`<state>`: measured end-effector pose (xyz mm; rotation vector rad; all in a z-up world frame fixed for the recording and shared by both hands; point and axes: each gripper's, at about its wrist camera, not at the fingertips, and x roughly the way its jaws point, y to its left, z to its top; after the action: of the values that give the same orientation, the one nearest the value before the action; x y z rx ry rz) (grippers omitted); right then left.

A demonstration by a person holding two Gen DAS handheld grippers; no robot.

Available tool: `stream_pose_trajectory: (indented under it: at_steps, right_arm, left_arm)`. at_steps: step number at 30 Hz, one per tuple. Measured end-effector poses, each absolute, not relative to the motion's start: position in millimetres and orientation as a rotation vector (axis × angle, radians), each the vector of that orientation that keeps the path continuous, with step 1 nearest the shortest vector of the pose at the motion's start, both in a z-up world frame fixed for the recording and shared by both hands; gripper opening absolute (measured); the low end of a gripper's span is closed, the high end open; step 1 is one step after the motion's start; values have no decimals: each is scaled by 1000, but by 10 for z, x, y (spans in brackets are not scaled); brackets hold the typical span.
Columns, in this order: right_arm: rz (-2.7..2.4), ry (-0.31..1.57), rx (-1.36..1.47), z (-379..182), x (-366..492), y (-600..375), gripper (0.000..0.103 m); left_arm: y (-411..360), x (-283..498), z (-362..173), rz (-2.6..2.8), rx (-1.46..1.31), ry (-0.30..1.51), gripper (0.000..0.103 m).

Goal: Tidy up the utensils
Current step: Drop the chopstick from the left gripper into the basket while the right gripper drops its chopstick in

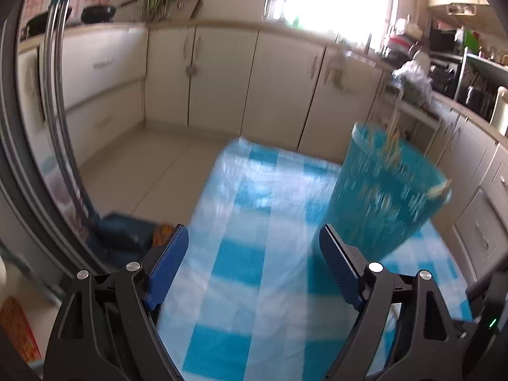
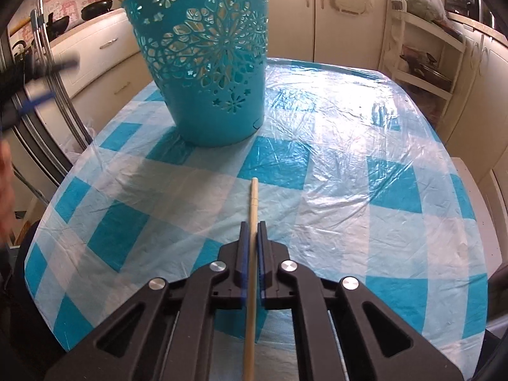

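Note:
A teal perforated basket (image 2: pixel 209 63) stands on the blue-and-white checked tablecloth (image 2: pixel 333 165), with utensil handles poking from its top. It also shows blurred in the left wrist view (image 1: pixel 381 190). My right gripper (image 2: pixel 253 227) is shut on a wooden chopstick (image 2: pixel 253 203), which points forward toward the basket, above the cloth. My left gripper (image 1: pixel 254 238) is open and empty, held above the table to the left of the basket. It shows blurred at the left edge of the right wrist view (image 2: pixel 38 98).
Cream kitchen cabinets (image 1: pixel 222 79) line the far walls, with pans (image 1: pixel 98 12) on the counter. A white shelf rack (image 2: pixel 422 57) stands right of the table. A steel-railed appliance (image 1: pixel 54 111) is at the left.

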<state>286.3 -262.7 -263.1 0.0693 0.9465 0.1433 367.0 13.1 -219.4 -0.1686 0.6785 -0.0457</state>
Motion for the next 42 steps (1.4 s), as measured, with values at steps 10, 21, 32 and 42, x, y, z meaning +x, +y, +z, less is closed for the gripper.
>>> stream_pose_trajectory:
  at_steps: [10, 21, 32, 42]
  right_arm:
    - [273, 758, 312, -2031, 2539, -2910, 5]
    - [387, 416, 407, -826, 3096, -2782, 5]
    - [261, 342, 406, -791, 4055, -2599, 6]
    - [227, 441, 331, -1130, 4175, -2539, 6]
  left_arm:
    - [46, 3597, -2809, -77, -165, 826, 85]
    - [-84, 3569, -2813, -70, -109, 825, 85]
    - [-75, 3593, -2815, -76, -117, 833, 86]
    - [-24, 3616, -2841, -79, -150, 838, 86]
